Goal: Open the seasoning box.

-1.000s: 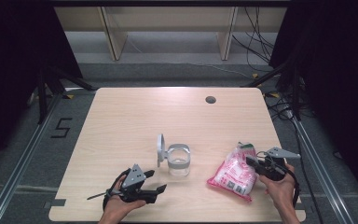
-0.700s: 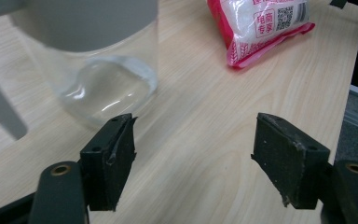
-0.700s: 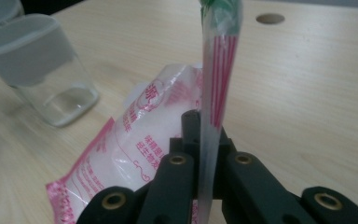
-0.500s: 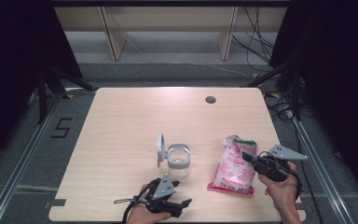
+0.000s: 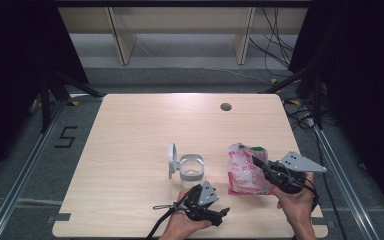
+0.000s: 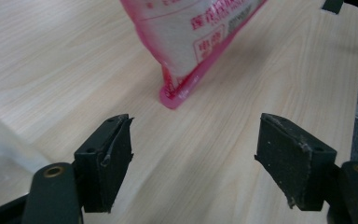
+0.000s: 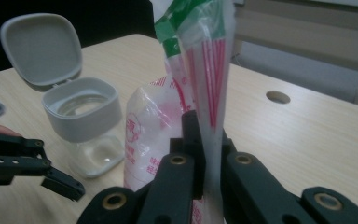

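Pale wooden worktop [image 5: 145, 145] on a dark, curtained stage, grey floor and shelving beyond; one round cable hole [image 5: 225, 106] near the far edge.

Count: two grippers, one pouch, one jar.

Right gripper [image 7: 204, 140]: fingers [image 7: 192, 135] pressed together on the clear seam of the pink-and-white pouch [image 7: 154, 135], gripping it below its green top corner. The pouch stands upright from that pinch; in the high view it sits at the near right of the worktop, just left of the right gripper [image 5: 256, 162], and its lower edge looks to rest on the wood.

Left gripper [image 6: 193, 154]: fingers [image 6: 109, 158] spread wide, having just been opening, nothing between them but bare wood. The pouch's bottom corner [image 6: 177, 93] lies ahead of them, a little beyond the tips, not touching either pad. In the high view this gripper [image 5: 219, 214] is low at the near edge, pointing right toward the pouch.

Outward: one clear jar [image 5: 191, 169] with grey collar, its hinged grey lid [image 5: 172, 161] standing open, just left of the pouch and just beyond the left gripper.
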Demonstrator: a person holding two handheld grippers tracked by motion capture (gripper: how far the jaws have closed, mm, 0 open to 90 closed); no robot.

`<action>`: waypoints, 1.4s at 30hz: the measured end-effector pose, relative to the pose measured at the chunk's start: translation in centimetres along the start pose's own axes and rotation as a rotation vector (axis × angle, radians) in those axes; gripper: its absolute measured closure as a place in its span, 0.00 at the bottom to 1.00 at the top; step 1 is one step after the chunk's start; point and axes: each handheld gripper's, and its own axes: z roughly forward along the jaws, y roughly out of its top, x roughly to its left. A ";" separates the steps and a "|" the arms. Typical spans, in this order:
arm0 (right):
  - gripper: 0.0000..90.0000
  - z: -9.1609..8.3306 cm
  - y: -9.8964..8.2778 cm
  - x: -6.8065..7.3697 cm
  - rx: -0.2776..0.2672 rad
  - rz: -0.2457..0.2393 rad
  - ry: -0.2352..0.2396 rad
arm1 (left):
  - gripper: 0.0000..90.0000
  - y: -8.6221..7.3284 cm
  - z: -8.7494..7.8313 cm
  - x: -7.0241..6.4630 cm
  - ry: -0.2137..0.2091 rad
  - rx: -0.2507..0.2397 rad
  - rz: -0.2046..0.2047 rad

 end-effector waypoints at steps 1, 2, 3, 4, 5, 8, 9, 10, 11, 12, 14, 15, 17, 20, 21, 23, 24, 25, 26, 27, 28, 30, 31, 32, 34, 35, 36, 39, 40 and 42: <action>1.00 0.0 0.2 0.2 -0.007 -0.012 0.001 | 0.29 0.2 0.1 0.1 0.004 -0.001 0.006; 1.00 0.0 0.4 0.4 -0.007 -0.025 0.005 | 0.29 0.3 0.2 0.1 -0.006 -0.010 -0.003; 1.00 0.0 0.6 0.4 -0.006 -0.047 0.006 | 0.28 0.3 0.2 0.2 -0.006 -0.020 -0.015; 1.00 0.0 0.7 0.4 -0.010 -0.068 0.003 | 0.28 0.3 0.3 0.2 -0.002 -0.038 -0.039; 1.00 0.1 0.8 0.5 -0.013 -0.062 0.025 | 0.28 0.3 0.2 0.2 -0.008 -0.043 -0.042; 1.00 -0.2 1.2 0.9 -0.016 -0.063 0.016 | 0.28 0.6 0.2 0.6 0.011 -0.109 -0.035; 1.00 -0.2 1.2 0.9 -0.016 -0.063 0.016 | 0.28 0.6 0.2 0.6 0.011 -0.109 -0.035; 1.00 -0.2 1.4 1.1 -0.018 -0.059 0.018 | 0.28 0.6 0.3 0.6 0.015 -0.121 -0.033; 1.00 -0.3 1.6 1.2 -0.028 -0.070 0.009 | 0.28 0.6 0.3 0.5 0.033 -0.120 -0.031; 1.00 -0.5 2.0 1.6 -0.046 -0.080 0.014 | 0.28 0.4 0.5 0.3 0.045 -0.121 -0.054; 1.00 -0.6 2.2 1.8 -0.051 -0.077 0.017 | 0.28 0.4 0.6 0.3 0.045 -0.132 -0.051; 1.00 -0.7 2.4 2.1 -0.052 -0.072 0.036 | 0.28 0.4 0.5 0.2 0.053 -0.124 -0.035; 1.00 -0.9 2.9 2.4 -0.064 -0.082 0.041 | 0.28 0.3 0.6 -0.1 0.079 -0.126 -0.017; 1.00 -1.2 3.6 3.1 -0.087 -0.060 0.081 | 0.28 0.5 1.2 0.0 0.048 -0.121 -0.077; 1.00 -1.3 3.9 3.3 -0.092 -0.074 0.070 | 0.29 0.7 1.3 0.0 0.048 -0.126 -0.081; 1.00 -1.3 4.3 3.5 -0.108 -0.098 0.077 | 0.33 0.9 1.4 -0.1 0.054 -0.138 -0.073; 1.00 -1.2 4.5 3.5 -0.119 -0.124 0.085 | 0.35 1.0 1.3 -0.3 0.061 -0.138 -0.066; 1.00 -1.3 4.5 3.8 -0.109 -0.077 0.104 | 0.36 1.0 1.4 -0.4 0.055 -0.147 -0.066; 1.00 -1.2 4.7 4.0 -0.104 -0.072 0.118 | 0.39 1.0 1.6 -0.3 0.058 -0.154 -0.053; 1.00 -1.1 4.9 4.0 -0.114 -0.100 0.109 | 0.42 1.0 1.9 -0.3 0.028 -0.157 -0.064; 1.00 -1.1 5.0 4.3 -0.111 -0.098 0.110 | 0.47 0.9 2.0 -0.4 0.023 -0.160 -0.080; 1.00 -1.0 5.3 4.5 -0.115 -0.128 0.094 | 0.58 0.9 2.0 -0.5 0.047 -0.189 -0.049; 1.00 -1.0 5.3 4.7 -0.114 -0.106 0.105 | 0.63 0.8 1.9 -0.5 0.058 -0.203 -0.039; 1.00 -0.9 5.4 4.7 -0.112 -0.107 0.117 | 0.69 0.7 1.8 -0.5 0.077 -0.212 -0.042; 1.00 -0.9 5.5 4.7 -0.114 -0.105 0.114 | 0.74 0.7 1.9 -0.4 0.069 -0.235 -0.060; 1.00 -0.8 5.6 4.7 -0.123 -0.120 0.114 | 0.74 0.7 1.8 -0.5 0.081 -0.239 -0.069; 1.00 -0.7 5.7 4.8 -0.119 -0.102 0.121 | 0.75 0.6 1.8 -0.4 0.083 -0.251 -0.070; 1.00 -0.2 6.6 4.9 -0.125 -0.136 0.111 | 0.77 0.7 1.7 -0.4 0.072 -0.279 -0.097; 1.00 -0.2 6.6 4.9 -0.125 -0.136 0.111 | 0.77 0.6 1.6 -0.5 0.067 -0.288 -0.099; 1.00 0.8 7.2 5.1 -0.100 -0.128 0.134 | 0.77 0.4 1.5 -0.7 0.075 -0.291 -0.122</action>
